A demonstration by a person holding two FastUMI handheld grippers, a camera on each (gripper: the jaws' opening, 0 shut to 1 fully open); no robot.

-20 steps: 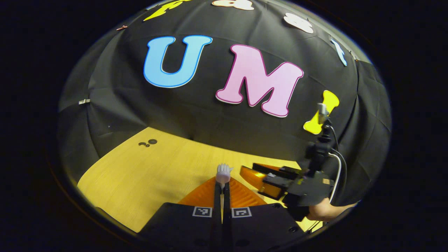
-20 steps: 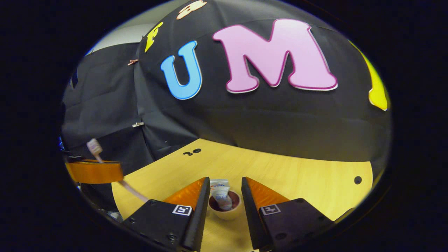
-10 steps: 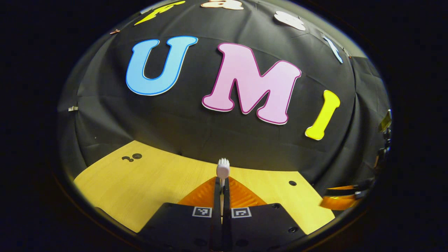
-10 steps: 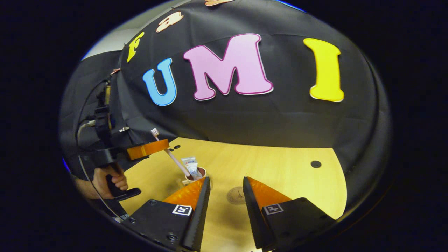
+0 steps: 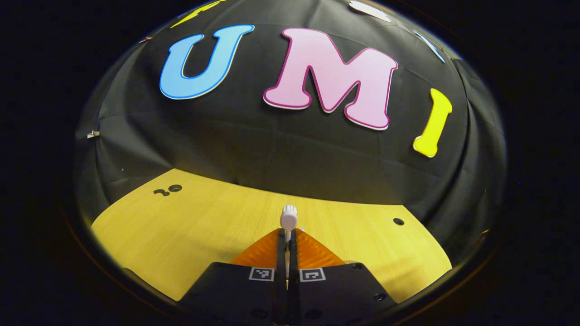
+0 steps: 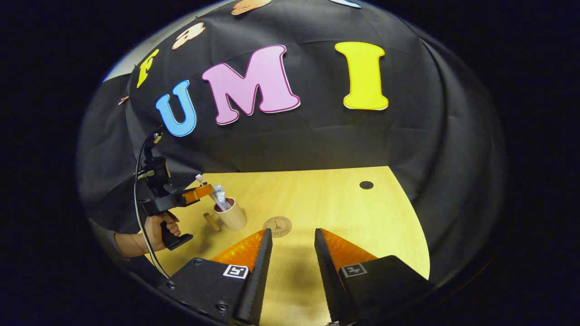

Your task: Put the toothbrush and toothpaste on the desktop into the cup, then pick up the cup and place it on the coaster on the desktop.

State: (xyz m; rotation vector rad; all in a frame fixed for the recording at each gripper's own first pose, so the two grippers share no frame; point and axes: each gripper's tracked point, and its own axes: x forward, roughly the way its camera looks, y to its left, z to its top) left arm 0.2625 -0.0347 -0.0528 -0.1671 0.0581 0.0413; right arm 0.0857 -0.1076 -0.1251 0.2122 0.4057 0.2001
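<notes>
left gripper view: toothbrush [image 5: 288,217] is clamped between closed jaws of left gripper [image 5: 287,246], head upward; light, stiff, best held mid-handle | right gripper view: right gripper [image 6: 290,246] is held apart, empty; cup [image 6: 232,213] with toothpaste [image 6: 219,198] is seen near desktop [image 6: 344,203] left edge, coaster [image 6: 277,226] beside it

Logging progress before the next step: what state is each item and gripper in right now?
toothbrush: clamped in the left gripper, over the cup
toothpaste: standing in the cup
cup: upright on the desk, beside the coaster
coaster: bare
right gripper: open, holding nothing
</notes>
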